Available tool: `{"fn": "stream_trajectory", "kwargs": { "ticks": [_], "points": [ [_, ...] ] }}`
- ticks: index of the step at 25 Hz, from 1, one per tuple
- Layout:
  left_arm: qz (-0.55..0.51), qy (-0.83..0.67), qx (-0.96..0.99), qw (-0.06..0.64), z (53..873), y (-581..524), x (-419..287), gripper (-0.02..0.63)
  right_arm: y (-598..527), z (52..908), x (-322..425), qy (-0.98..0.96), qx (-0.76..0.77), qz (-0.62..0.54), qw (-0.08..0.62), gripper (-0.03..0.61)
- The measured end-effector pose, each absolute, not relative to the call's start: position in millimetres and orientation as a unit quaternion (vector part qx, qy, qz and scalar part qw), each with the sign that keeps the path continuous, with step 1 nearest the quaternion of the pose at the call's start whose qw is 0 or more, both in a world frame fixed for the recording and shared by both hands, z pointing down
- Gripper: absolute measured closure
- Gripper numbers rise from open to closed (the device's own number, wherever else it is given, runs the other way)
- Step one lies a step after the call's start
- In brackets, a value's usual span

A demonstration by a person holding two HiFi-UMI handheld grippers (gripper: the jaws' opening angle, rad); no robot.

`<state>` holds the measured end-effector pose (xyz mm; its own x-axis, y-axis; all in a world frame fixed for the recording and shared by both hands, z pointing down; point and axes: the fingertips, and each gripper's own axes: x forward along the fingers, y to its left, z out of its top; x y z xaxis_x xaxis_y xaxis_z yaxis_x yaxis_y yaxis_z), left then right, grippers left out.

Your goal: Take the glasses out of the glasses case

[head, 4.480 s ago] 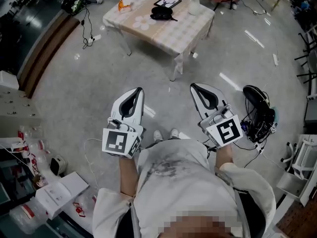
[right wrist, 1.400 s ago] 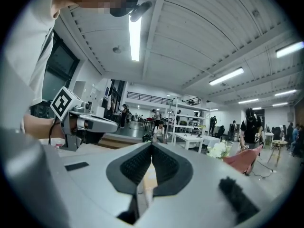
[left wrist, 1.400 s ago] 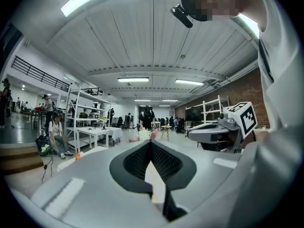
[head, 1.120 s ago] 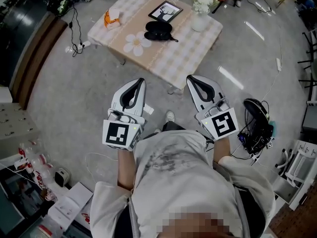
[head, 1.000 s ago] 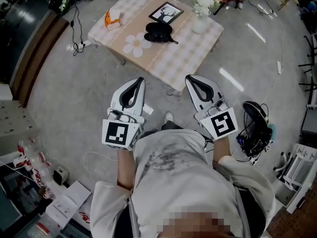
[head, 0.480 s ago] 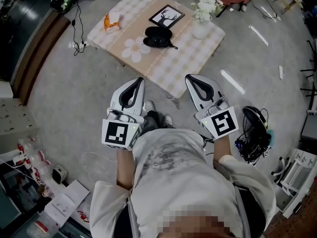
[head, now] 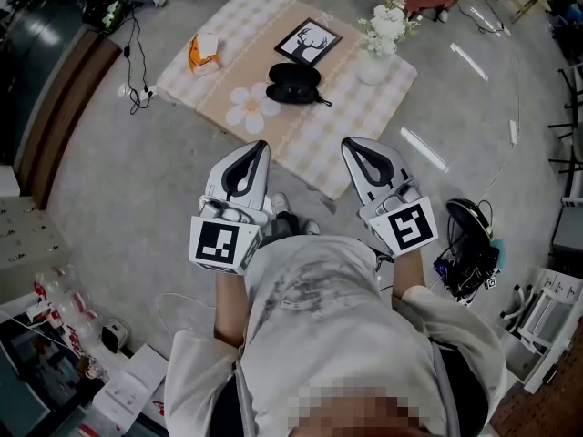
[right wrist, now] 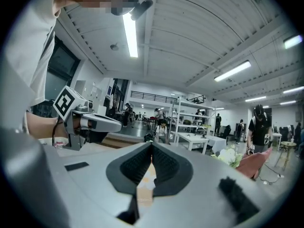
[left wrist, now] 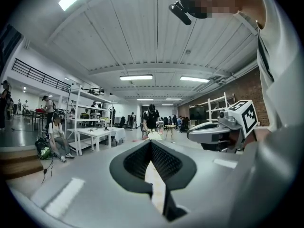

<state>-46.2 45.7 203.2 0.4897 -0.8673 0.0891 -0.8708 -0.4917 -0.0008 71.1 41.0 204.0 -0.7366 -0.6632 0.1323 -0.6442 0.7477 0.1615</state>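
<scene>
A black glasses case [head: 293, 84] lies open near the middle of a low checked table [head: 339, 127] in the head view; a thin dark arm sticks out at its right end. Both grippers are held up in front of the person's chest, well short of the table. My left gripper [head: 260, 145] is shut with nothing in it, tips pointing at the table's near edge. My right gripper [head: 349, 142] is also shut and empty. In the gripper views the left gripper [left wrist: 151, 142] and right gripper [right wrist: 152, 144] show their jaws pressed together, aimed across the room.
The table also carries a framed deer picture [head: 307, 40], a vase of white flowers [head: 381, 44], an orange and white object [head: 202, 53] and a daisy-shaped mat [head: 248, 107]. A black bag with cables [head: 471, 235] lies on the floor at right. People stand far off.
The table with the case has drawn nearer to the grippers as the person walked toward it. Both grippers stay shut and keep their place before the chest.
</scene>
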Motion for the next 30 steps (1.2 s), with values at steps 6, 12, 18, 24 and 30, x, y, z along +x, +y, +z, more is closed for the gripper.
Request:
{"fn": "stream_trajectory", "kwargs": {
  "ticks": [6, 12, 18, 24, 30],
  "points": [
    [0.041, -0.477, 0.878, 0.018, 208.6, 11.8, -62.5, 0.606, 9.4, 208.1, 50.8, -0.923, 0.367, -0.05, 0.102, 0.561],
    [0.042, -0.469, 0.882, 0.033, 213.7, -14.3, -84.1, 0.606, -14.9, 214.5, 29.4, -0.917, 0.38, -0.044, 0.117, 0.561],
    [0.034, -0.459, 0.887, 0.04, 217.7, -32.0, -107.3, 0.606, -32.0, 217.6, 9.9, -0.909, 0.394, -0.044, 0.128, 0.561],
    [0.037, -0.447, 0.891, 0.07, 226.1, -44.1, -116.1, 0.606, -40.6, 226.4, 10.0, -0.898, 0.413, -0.036, 0.149, 0.561],
    [0.027, -0.433, 0.899, 0.055, 233.0, -58.8, -113.6, 0.606, -55.3, 236.3, 17.5, -0.889, 0.429, -0.029, 0.159, 0.561]
  ]
}}
